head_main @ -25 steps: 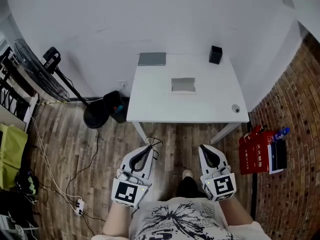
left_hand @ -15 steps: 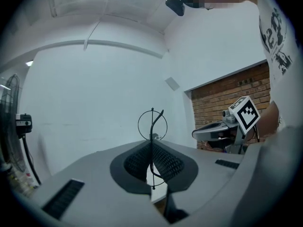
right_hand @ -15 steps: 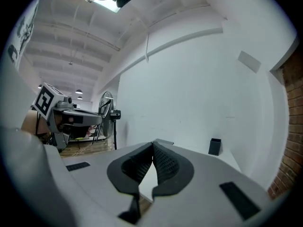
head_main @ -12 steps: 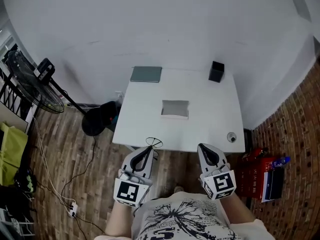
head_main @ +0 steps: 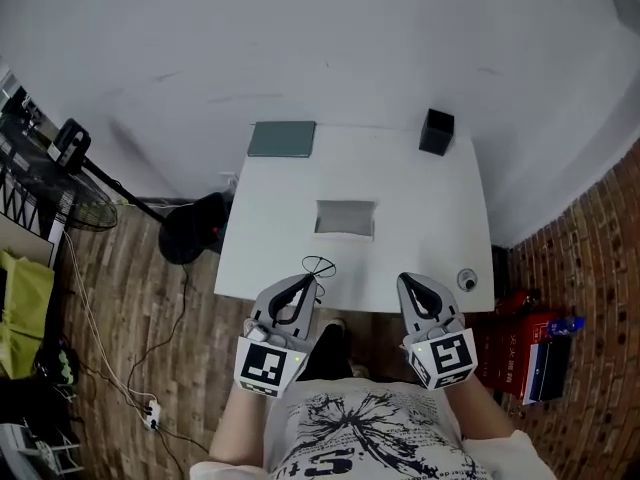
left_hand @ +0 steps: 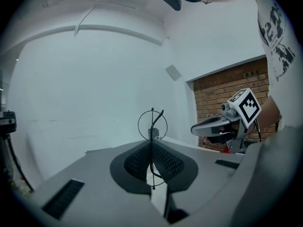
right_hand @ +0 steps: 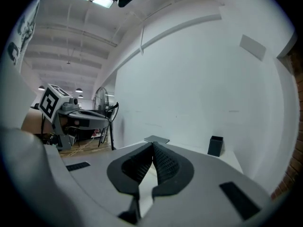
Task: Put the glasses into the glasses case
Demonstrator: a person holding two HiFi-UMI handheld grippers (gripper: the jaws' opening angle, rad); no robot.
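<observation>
This looks like a bare workroom or lab rather than a home. A lone white desk stands against plain white walls, next to exposed brick. Cables and a power strip trail over the wood-plank floor. A standing fan and ceiling strip lights complete it.

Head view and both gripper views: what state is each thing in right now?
Left gripper: shut on the glasses.
Glasses: clamped in the left jaws, not yet in the case.
Right gripper: shut, nothing between the jaws.
Case: flat on the table; looks open, hard to be sure.
Black box: upright at the far right corner.
</observation>
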